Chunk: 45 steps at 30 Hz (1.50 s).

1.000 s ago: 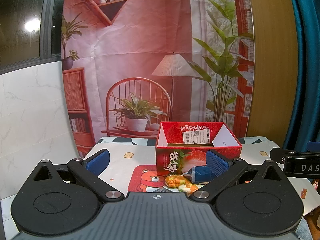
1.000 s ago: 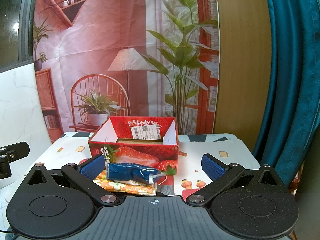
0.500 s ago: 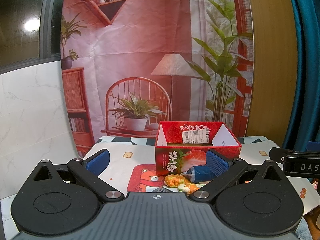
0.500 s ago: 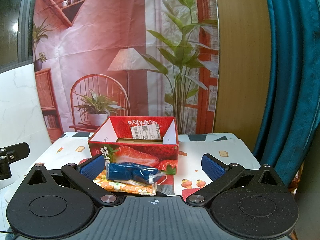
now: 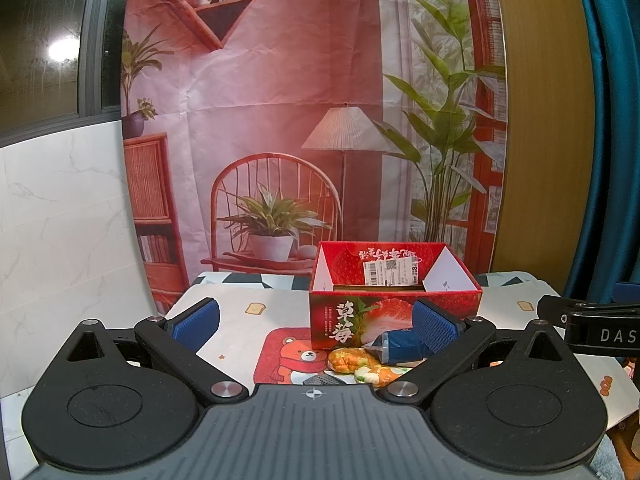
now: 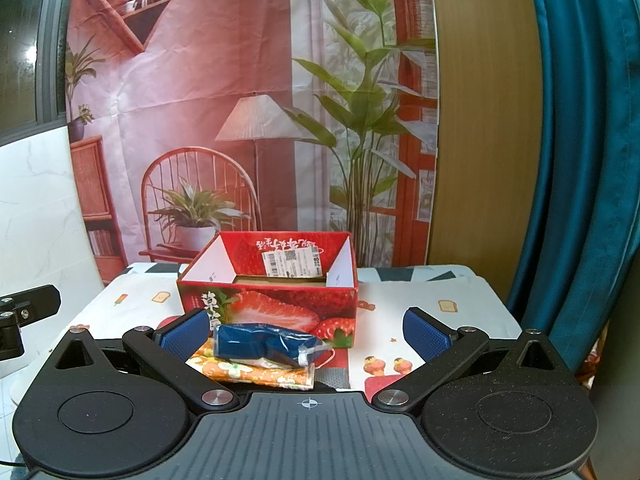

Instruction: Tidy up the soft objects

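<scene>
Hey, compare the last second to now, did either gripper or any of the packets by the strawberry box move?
Nothing visibly changed. Both grippers, left and right, stay open and empty; the blue packet still lies on the orange floral packet in front of the strawberry box.

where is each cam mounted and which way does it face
Left wrist: sits on the left gripper, facing forward over the table at the strawberry box; its own open fingers show, with the right gripper's tip at right.
Right wrist: sits on the right gripper, facing the same box from further right, blue packet near its left finger; its open fingers show, left gripper's tip at left.
Shared: box, blue packet, floral packet, backdrop.
</scene>
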Each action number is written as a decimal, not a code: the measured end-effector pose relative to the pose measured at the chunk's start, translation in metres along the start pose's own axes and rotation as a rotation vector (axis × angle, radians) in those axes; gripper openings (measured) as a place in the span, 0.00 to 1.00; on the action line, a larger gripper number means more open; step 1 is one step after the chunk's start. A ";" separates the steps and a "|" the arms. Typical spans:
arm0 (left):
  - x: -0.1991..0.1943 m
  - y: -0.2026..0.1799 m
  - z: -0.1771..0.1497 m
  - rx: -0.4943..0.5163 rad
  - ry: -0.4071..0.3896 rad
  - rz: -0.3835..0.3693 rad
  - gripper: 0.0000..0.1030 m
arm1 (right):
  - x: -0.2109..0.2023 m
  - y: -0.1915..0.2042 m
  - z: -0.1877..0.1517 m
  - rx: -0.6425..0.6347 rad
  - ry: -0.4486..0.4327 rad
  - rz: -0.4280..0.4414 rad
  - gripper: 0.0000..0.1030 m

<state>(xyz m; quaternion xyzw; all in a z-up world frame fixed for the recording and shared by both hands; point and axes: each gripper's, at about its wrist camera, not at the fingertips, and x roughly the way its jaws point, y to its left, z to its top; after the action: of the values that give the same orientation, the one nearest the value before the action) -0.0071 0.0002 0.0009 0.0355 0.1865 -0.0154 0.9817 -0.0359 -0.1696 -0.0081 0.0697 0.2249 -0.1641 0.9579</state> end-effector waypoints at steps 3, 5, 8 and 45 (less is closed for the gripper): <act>0.001 0.001 -0.001 -0.001 0.003 -0.001 1.00 | 0.003 -0.001 -0.003 0.001 -0.001 0.000 1.00; 0.002 0.000 -0.002 -0.004 0.006 -0.004 1.00 | 0.006 -0.002 -0.006 0.002 -0.002 0.001 1.00; 0.003 0.000 -0.003 -0.007 0.011 -0.005 1.00 | 0.004 -0.005 0.004 0.007 -0.009 0.005 1.00; 0.168 -0.003 -0.139 0.041 0.451 -0.172 0.90 | 0.152 -0.022 -0.140 0.006 0.303 0.075 0.98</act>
<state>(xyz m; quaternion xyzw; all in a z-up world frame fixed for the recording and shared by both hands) 0.0986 0.0051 -0.1904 0.0419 0.4031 -0.0943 0.9093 0.0275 -0.2043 -0.2025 0.1052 0.3638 -0.1165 0.9182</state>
